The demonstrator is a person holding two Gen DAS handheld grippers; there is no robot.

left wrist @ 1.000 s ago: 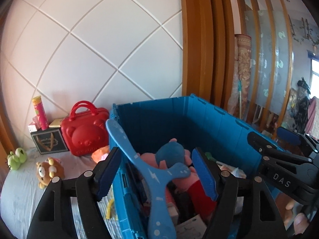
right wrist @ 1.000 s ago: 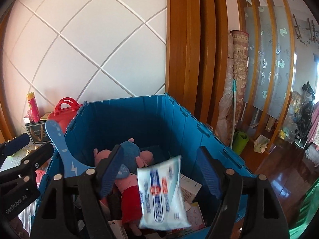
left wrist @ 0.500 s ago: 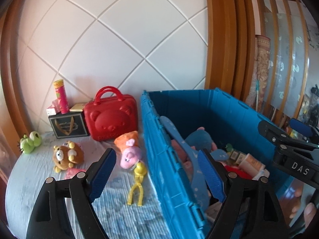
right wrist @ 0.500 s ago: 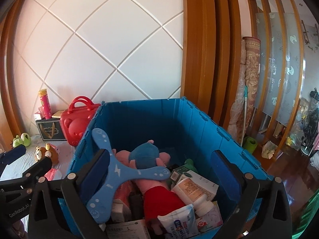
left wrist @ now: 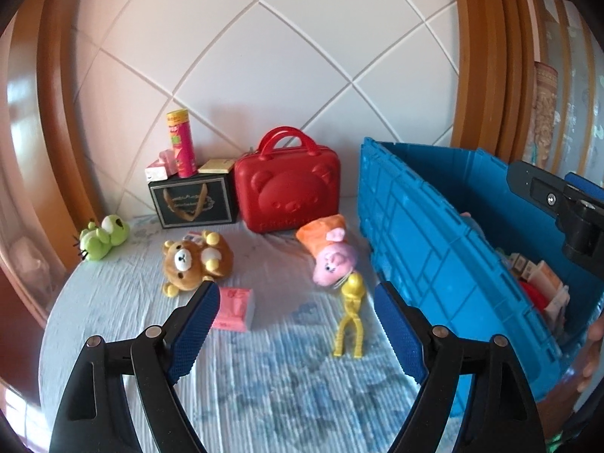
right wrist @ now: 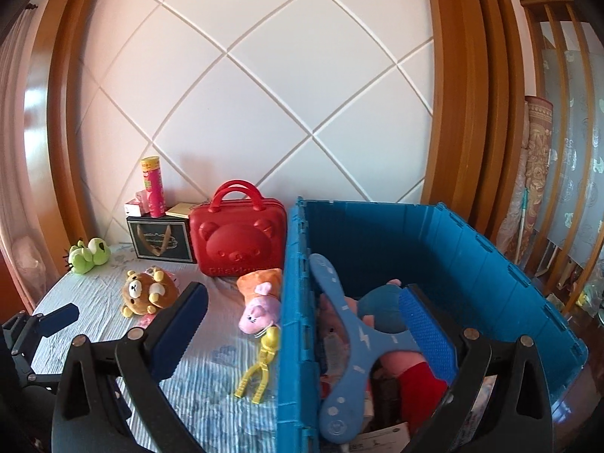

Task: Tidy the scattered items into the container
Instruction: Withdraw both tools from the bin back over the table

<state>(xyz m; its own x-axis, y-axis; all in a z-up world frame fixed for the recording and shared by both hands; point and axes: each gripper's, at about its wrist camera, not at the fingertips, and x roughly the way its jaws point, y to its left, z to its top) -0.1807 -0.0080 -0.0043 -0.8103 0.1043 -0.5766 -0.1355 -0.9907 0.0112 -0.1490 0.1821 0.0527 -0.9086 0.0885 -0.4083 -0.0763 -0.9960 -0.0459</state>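
Note:
The blue crate stands at the right of the bed, holding a blue boomerang, plush toys and packets. On the bed lie a yellow tong toy, a pink pig plush, a pink packet, a brown bear plush and a green frog plush. My left gripper is open and empty above the bed, between the packet and the tong toy. My right gripper is open and empty, straddling the crate's left wall.
A red bear-face case, a black box with a pink can on top stand against the quilted white headboard. A wooden frame rises behind the crate.
Both grippers swung left, away from the crate toward the bed. The boomerang left the left gripper and the white packet left the right gripper; both lie in the crate.

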